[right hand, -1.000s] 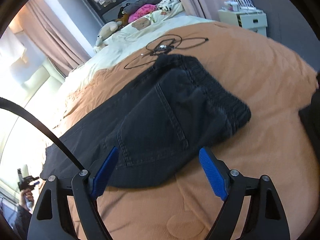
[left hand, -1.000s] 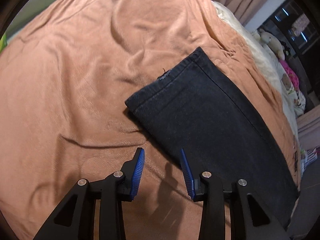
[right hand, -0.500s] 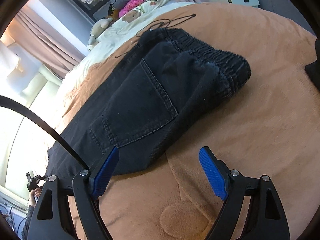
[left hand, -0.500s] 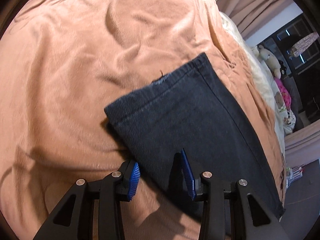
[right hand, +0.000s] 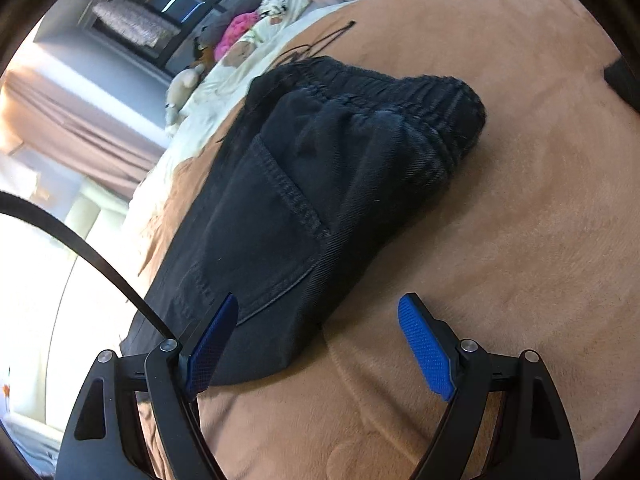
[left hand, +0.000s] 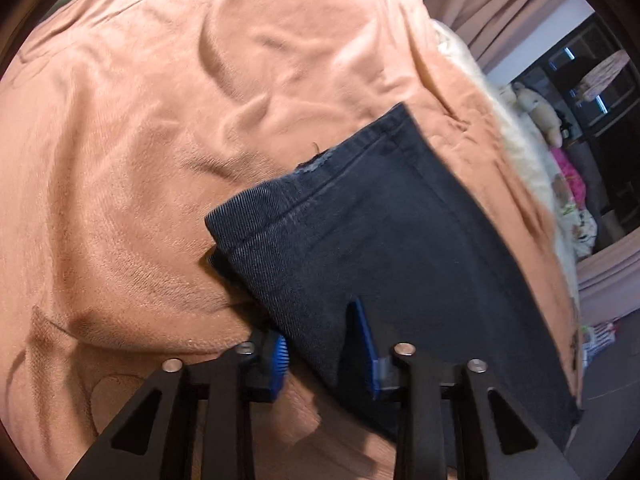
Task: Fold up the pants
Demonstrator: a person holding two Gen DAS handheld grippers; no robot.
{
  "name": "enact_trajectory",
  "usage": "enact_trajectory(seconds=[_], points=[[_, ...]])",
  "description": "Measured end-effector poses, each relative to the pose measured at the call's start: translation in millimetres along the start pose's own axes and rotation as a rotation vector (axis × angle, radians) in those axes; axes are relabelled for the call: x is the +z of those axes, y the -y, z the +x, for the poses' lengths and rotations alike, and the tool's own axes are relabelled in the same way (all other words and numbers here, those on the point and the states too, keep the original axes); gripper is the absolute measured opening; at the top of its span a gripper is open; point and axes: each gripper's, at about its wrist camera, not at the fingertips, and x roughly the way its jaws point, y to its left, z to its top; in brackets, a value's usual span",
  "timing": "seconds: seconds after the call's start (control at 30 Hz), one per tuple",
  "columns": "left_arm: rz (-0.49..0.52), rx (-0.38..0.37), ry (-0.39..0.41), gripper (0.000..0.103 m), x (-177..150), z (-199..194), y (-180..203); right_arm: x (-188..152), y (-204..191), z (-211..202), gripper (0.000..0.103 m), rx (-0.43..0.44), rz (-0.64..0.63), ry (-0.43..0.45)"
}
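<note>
1. Dark pants (left hand: 400, 248) lie flat on the orange blanket (left hand: 140, 160) that covers the bed, legs stacked one on the other.
2. Left gripper (left hand: 324, 344) is down at the leg end, near the hem (left hand: 320, 168); its blue fingers (left hand: 366, 344) straddle the side edge of the leg.
3. Those fingers are narrow and have just been closing, one sunk at the cloth's edge against the blanket, the other on top of the denim, the cloth between them; whether they pinch it yet I cannot tell.
4. Right gripper (right hand: 320, 344) sits at the other end, by the seat of the pants (right hand: 312, 184), back pocket (right hand: 264, 240) facing up.
5. Its fingers (right hand: 426, 354) stand wide: one over the dark fabric, one over bare blanket, the folded edge lying between them, nothing gripped.
6. The elastic waistband (right hand: 400, 92) bunches toward the far side of the bed; a thin black cable (right hand: 320, 44) lies just beyond it.
</note>
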Motion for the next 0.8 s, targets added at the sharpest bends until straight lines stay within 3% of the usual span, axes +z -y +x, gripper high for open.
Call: enact_trajectory(seconds=[0.13,0.3,0.37,0.43,0.53,0.8], points=[[0.021,0.036,0.020,0.017,3.1,1.0,4.0,-0.7,5.0,5.7,0.068,-0.014,0.022,0.024],[0.017,0.054,0.037,0.008,5.7,2.5,6.6,11.6,2.7,16.5,0.063,-0.014,0.054,0.048],[0.032,0.076,0.047,0.007,7.0,2.4,11.8,17.2,4.1,22.6,0.053,-0.030,0.065,0.065],[0.043,0.089,0.062,0.006,9.5,-1.7,16.0,19.4,4.8,25.4,0.029,-0.044,0.078,0.068],[0.027,0.067,0.096,0.006,16.2,-14.0,18.1,19.2,-3.5,23.7,0.016,-0.053,0.069,0.058],[0.061,0.023,0.171,0.005,28.8,-70.6,34.8,-3.0,-40.3,-17.4,0.012,-0.030,0.019,0.140]])
